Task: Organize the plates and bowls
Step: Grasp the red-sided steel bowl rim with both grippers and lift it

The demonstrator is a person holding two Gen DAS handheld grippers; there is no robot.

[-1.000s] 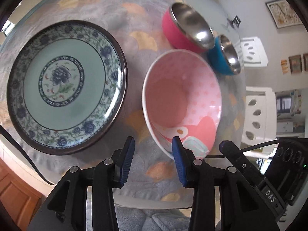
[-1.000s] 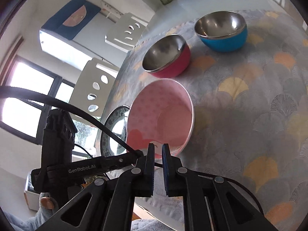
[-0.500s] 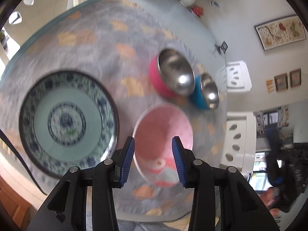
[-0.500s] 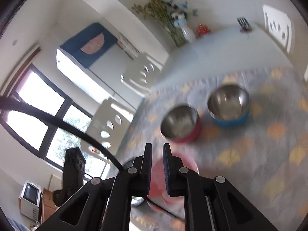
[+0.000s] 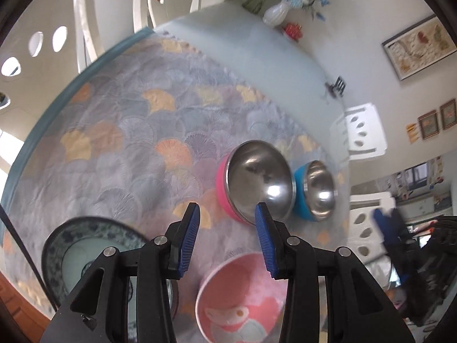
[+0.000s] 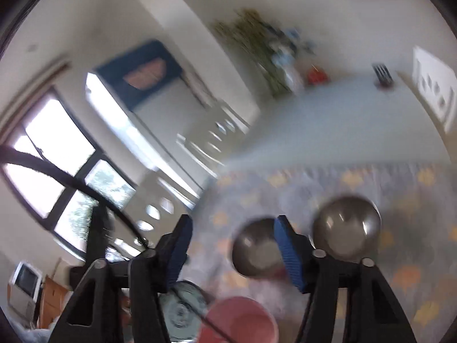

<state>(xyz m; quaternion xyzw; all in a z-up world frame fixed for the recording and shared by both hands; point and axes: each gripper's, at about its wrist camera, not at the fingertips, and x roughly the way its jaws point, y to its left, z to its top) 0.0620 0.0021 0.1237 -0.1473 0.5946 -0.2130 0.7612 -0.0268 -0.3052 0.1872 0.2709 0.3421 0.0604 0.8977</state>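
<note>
Four dishes are sitting on the patterned cloth (image 5: 120, 143) covering your worktop (image 5: 271, 65). You are holding the left gripper (image 5: 227, 238) above them with its blue fingers (image 5: 190, 240) partly apart and nothing between them. Under it, at the near edge, the pink patterned bowl (image 5: 242, 300) is standing upright, and the blue-and-white floral plate (image 5: 85, 248) is lying just to its left, partly hidden by the gripper. Farther back to the right, the pink steel-lined bowl (image 5: 257, 183) is standing just beside the blue steel-lined bowl (image 5: 314, 194).

You are pointing the right gripper (image 6: 232, 253) over the same worktop, and its view is badly blurred. Its fingers (image 6: 288, 251) are opening and are gripping nothing. Past them the two steel bowls are showing side by side, with the pink patterned bowl and the plate low at the near edge. A white vase of flowers (image 5: 275, 14) is standing at the far end.
</note>
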